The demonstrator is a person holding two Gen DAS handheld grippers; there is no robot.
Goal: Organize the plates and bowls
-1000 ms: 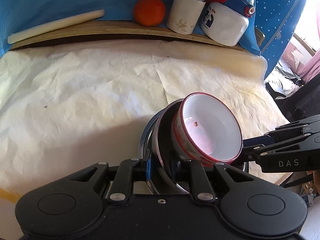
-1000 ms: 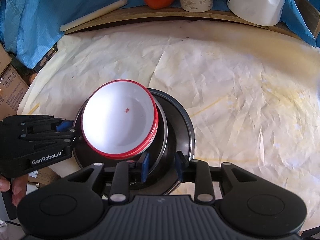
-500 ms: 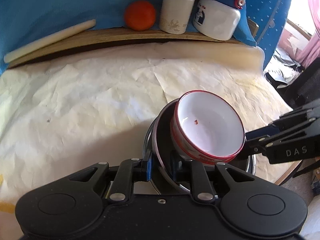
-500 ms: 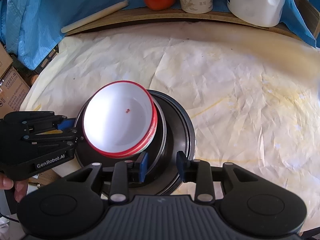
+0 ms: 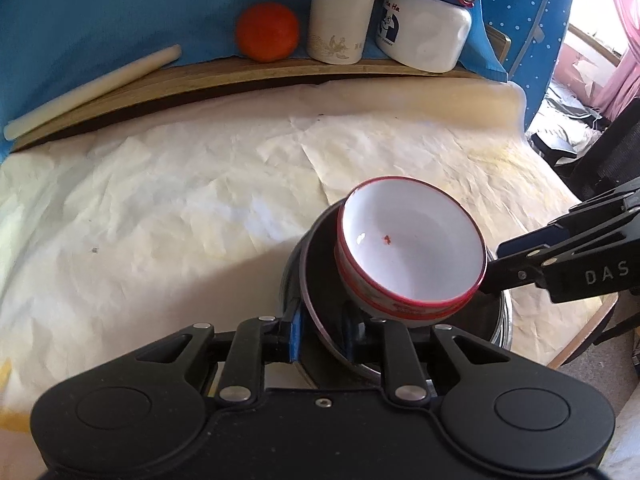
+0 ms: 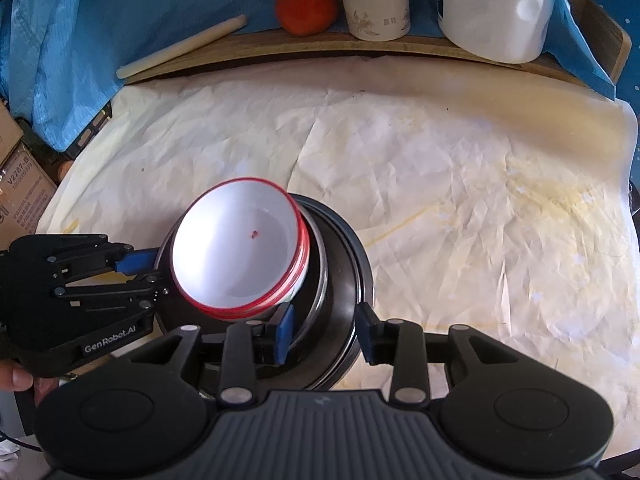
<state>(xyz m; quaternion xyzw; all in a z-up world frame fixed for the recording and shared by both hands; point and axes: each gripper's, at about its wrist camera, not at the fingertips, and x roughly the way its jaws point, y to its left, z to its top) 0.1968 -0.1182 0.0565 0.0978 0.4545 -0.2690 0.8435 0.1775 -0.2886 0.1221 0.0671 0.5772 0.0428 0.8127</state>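
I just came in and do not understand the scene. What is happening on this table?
A person holds a gripper in each hand at a stack of dishes: a white bowl with a red rim sits on dark metal plates. The left gripper pinches the plates' near rim. The right gripper straddles the opposite rim, its jaws opening. The stack sits on the paper-covered table.

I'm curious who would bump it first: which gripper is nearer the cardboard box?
Left. The left gripper sits between the cardboard box and the stacked plates; the right gripper, jaws opening around their rims, is farther off.
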